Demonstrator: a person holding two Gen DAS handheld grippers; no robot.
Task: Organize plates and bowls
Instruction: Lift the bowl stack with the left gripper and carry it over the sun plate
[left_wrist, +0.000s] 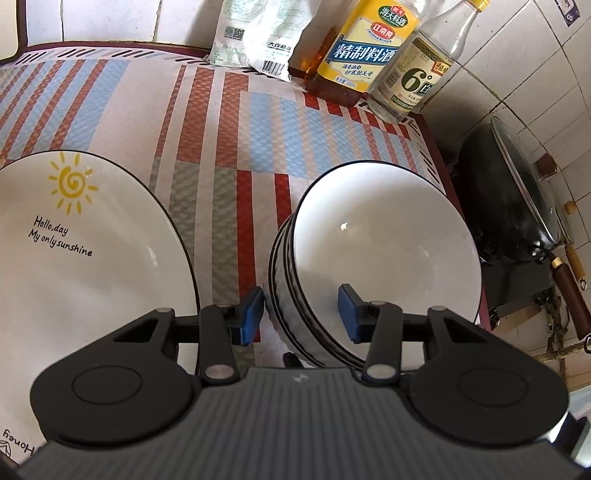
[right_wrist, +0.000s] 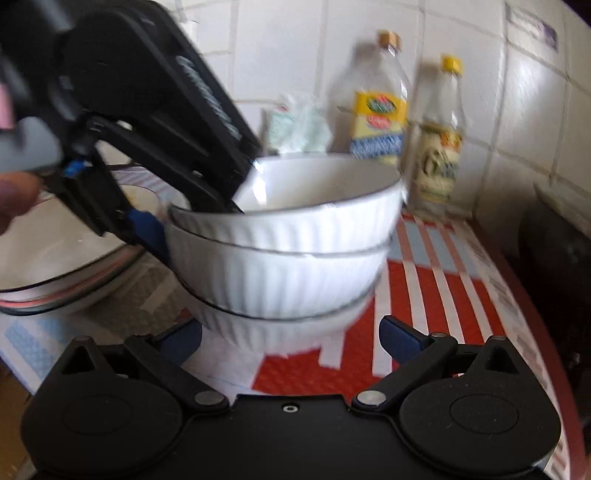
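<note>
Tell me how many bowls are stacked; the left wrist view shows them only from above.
Observer: Three bowls, nested, seen side-on from the right wrist.
Operator: Where is the right gripper?
Observer: The right gripper sits low in front of the bottom bowl, jaws open.
Operator: Is that one plate or several?
Observer: At least two plates; their rims show one above the other, left of the bowls.
</note>
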